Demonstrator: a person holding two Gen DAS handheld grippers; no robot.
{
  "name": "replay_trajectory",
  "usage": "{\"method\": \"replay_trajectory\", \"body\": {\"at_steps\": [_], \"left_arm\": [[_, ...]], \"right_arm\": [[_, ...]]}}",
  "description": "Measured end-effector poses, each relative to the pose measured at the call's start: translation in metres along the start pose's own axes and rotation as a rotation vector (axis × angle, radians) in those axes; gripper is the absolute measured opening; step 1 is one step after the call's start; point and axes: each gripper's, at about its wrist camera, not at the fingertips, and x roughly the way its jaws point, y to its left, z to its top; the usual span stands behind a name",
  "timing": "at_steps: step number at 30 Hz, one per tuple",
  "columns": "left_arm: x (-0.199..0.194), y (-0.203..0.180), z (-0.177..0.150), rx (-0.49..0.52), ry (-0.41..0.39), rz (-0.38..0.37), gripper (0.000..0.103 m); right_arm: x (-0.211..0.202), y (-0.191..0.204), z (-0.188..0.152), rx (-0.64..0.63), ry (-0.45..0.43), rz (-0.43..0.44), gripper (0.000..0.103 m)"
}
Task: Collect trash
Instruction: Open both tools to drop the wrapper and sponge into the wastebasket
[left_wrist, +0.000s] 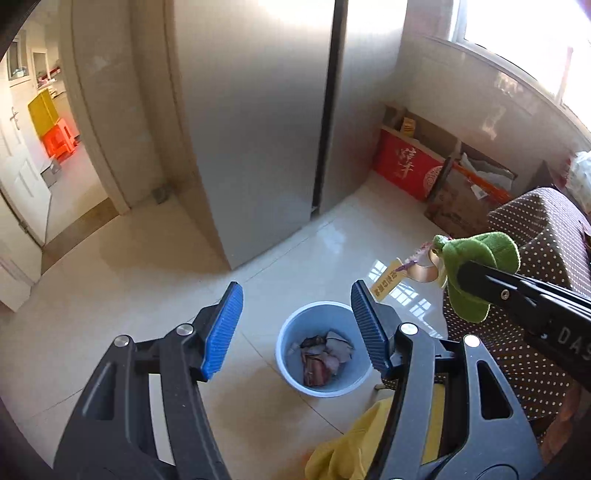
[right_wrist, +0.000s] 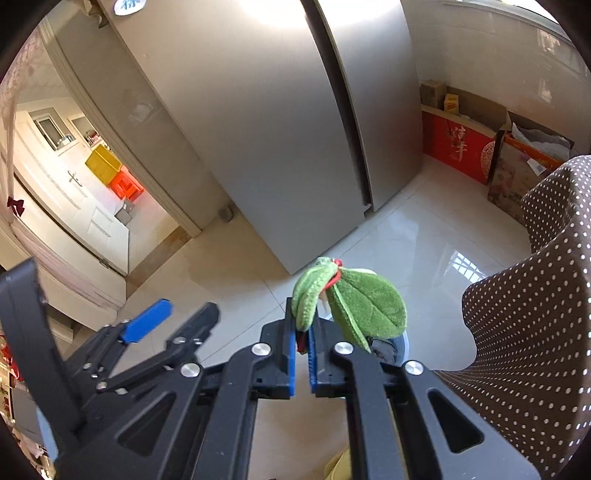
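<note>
Left gripper (left_wrist: 297, 325) released, jaws wide, nothing between, hovering above blue bin (left_wrist: 322, 350) of crumpled trash on floor. Right gripper (right_wrist: 303, 345) clenched on green plush leaf (right_wrist: 364, 306), jutting past jaw tips over bin.

A tall silver refrigerator (left_wrist: 258, 122) stands at the far side. A red gift box (left_wrist: 408, 170) sits to its right. An orange stool (left_wrist: 61, 138) shows through the left doorway.

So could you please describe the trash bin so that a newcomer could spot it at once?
Start at the tall silver double-door fridge. On the pale tiled floor before it stands a round light-blue plastic bin, the only open bucket, with crumpled paper scraps inside.
</note>
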Motion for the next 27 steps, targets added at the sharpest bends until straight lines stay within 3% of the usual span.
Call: {"method": "replay_trajectory", "body": {"at_steps": [6, 7, 9, 10, 20, 27], "left_arm": [[-0.003, 0.011, -0.004, -0.01, 0.004, 0.016, 0.061], [-0.003, 0.012, -0.005, -0.01, 0.007, 0.018, 0.061], [-0.003, 0.01, -0.006, -0.013, 0.011, 0.017, 0.061], [-0.003, 0.01, -0.007, -0.014, 0.012, 0.018, 0.062], [-0.006, 0.004, -0.009, -0.005, 0.011, 0.012, 0.062], [-0.022, -0.017, -0.006, 0.02, -0.018, -0.006, 0.062]], "right_arm": [[0.018, -0.003, -0.001, 0.025, 0.055, 0.004, 0.014], [0.021, -0.006, -0.001, 0.035, 0.071, 0.006, 0.019], [0.023, -0.008, -0.002, 0.039, 0.077, -0.002, 0.048], [0.024, -0.008, -0.003, 0.039, 0.073, -0.014, 0.052], [0.015, -0.017, -0.007, 0.04, 0.063, -0.024, 0.053], [-0.014, -0.028, -0.011, 0.036, 0.021, -0.029, 0.053]]}}
